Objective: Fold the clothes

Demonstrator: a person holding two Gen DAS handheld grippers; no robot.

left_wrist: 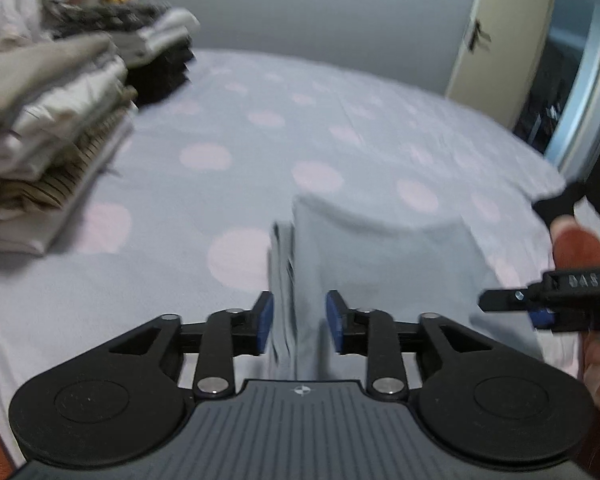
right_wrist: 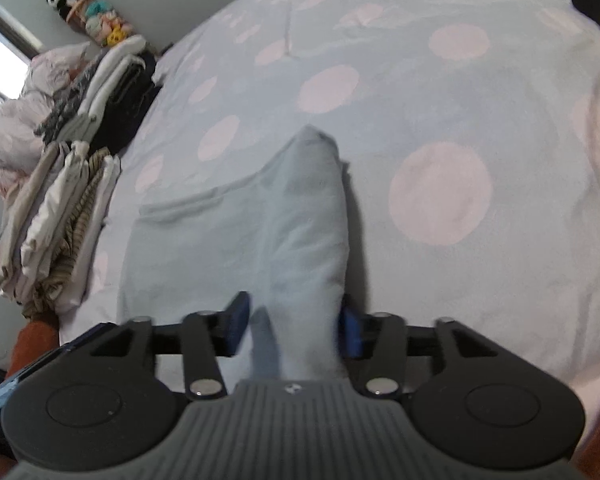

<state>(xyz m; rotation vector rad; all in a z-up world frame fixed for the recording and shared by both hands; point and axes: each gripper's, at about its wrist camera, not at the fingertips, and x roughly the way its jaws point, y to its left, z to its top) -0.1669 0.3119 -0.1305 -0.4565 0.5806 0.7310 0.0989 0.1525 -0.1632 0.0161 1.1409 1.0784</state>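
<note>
Left gripper (left_wrist: 299, 322) and right gripper (right_wrist: 290, 326), jaws parted, straddle soft pale-blue folded garment (left_wrist: 380, 248) without pinching it.

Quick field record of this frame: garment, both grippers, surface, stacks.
garment: pale blue cloth, partly folded, lying on the bed
left gripper: jaws apart, cloth edge between them, grip unclear
right gripper: jaws apart, cloth bunched between them, grip unclear
surface: bed sheet, grey-blue with pink dots
stacks: folded clothes at the left, pillows behind

Dotted bed (left_wrist: 260, 128), pale garment (right_wrist: 204, 240) (partly lifted), folded stacks (left_wrist: 48, 152)
</note>
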